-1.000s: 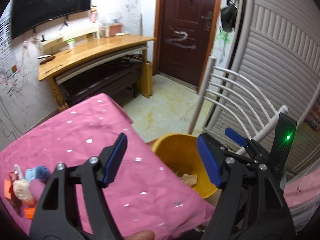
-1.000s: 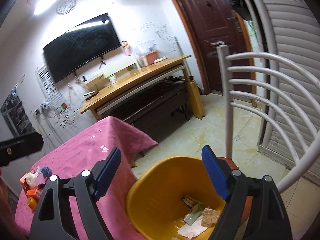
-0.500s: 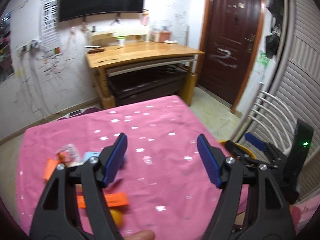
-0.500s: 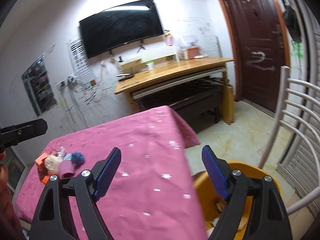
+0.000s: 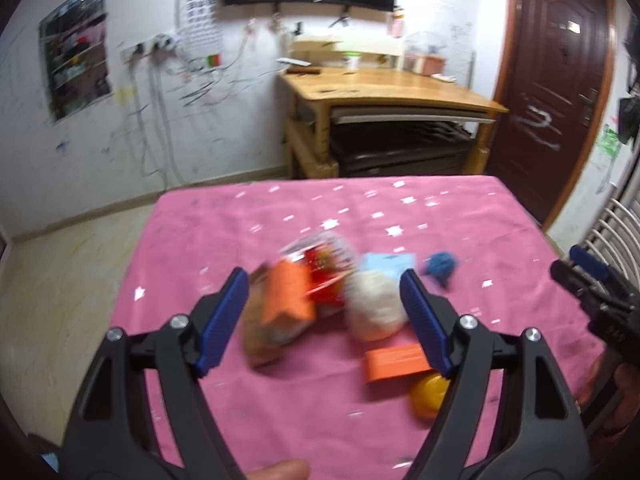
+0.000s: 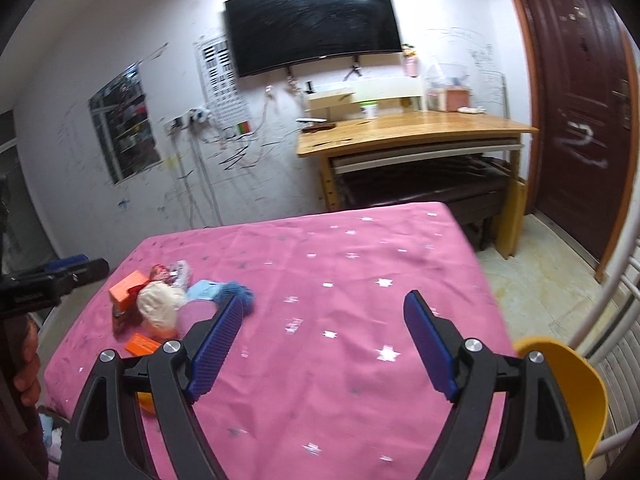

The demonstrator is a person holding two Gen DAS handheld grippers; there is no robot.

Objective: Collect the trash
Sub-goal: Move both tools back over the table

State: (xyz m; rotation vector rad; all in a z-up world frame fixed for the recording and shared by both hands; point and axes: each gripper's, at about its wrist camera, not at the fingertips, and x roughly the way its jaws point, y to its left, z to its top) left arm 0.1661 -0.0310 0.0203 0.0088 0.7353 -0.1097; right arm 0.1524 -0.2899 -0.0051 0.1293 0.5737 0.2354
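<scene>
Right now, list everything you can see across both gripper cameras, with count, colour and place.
Pink star-print tablecloth: one, covers the table.
Orange cardboard box: one, in the trash pile.
Flat orange packet: one, near edge of the pile.
Cream crumpled paper ball: one, middle of the pile.
Red and clear plastic wrapper: one, behind the box.
Light blue paper: one, behind the ball.
Blue fuzzy ball: one, right of the pile.
Yellow round piece: one, nearest edge.
Yellow plastic bin: one, beside the table.
Wooden desk: one, far wall.
Black wall screen: one.
Left gripper: empty, jaws opening.
Right gripper: open, empty.
</scene>
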